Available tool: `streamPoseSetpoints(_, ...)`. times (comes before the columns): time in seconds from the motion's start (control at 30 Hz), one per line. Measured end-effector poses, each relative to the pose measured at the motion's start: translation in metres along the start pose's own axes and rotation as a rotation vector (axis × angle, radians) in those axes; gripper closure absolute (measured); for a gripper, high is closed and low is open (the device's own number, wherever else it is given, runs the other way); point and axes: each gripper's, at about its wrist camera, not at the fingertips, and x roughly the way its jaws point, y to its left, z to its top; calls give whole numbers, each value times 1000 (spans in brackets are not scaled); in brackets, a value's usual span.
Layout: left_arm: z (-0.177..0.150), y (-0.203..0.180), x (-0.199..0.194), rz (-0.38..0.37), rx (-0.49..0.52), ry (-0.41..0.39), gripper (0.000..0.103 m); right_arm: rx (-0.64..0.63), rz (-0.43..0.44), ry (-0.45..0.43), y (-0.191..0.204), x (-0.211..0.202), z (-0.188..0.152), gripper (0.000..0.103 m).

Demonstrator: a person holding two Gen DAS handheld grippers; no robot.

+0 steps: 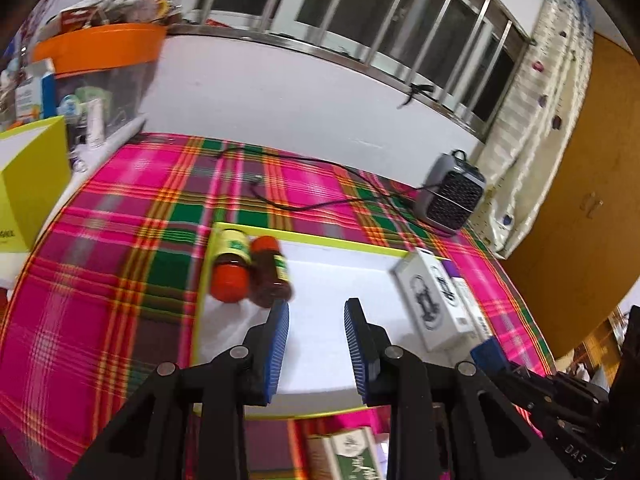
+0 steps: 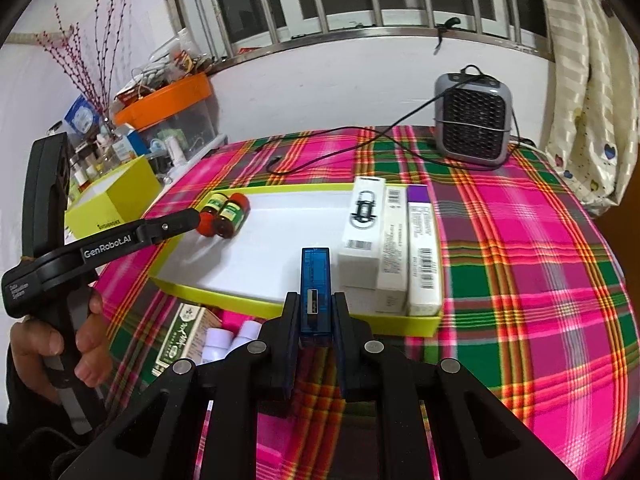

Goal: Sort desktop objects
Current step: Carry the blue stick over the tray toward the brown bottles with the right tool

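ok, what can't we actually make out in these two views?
- White bottles, right wrist view: lower parts hidden behind the right gripper.
- Green box, left wrist view: cut off by the bottom edge and the left gripper.
- Jar labels: motion-blurred, unreadable.
- Blue USB device: its rear end is hidden between the fingers.
- Box print: too small to read.

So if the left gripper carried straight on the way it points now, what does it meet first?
Probably nothing soon: the open left gripper points along the bare white floor of the tray, passing right of the two bottles. Its far rim comes first; depth is unclear.
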Motion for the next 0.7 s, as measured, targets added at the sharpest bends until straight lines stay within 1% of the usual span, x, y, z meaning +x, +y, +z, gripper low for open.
streamPoseSetpoints(0.07,0,6,0,18,-14,-5,74,-7,8,2,5,4,3,87)
streamPoseSetpoints(0.2,-1,11,-1,31,-18,-12,74,-16,26,6,15,13,9,87)
streamPoseSetpoints(0.7,1,33,-3,57,-73,-22,74,-7,91,59,39,58,32,87)
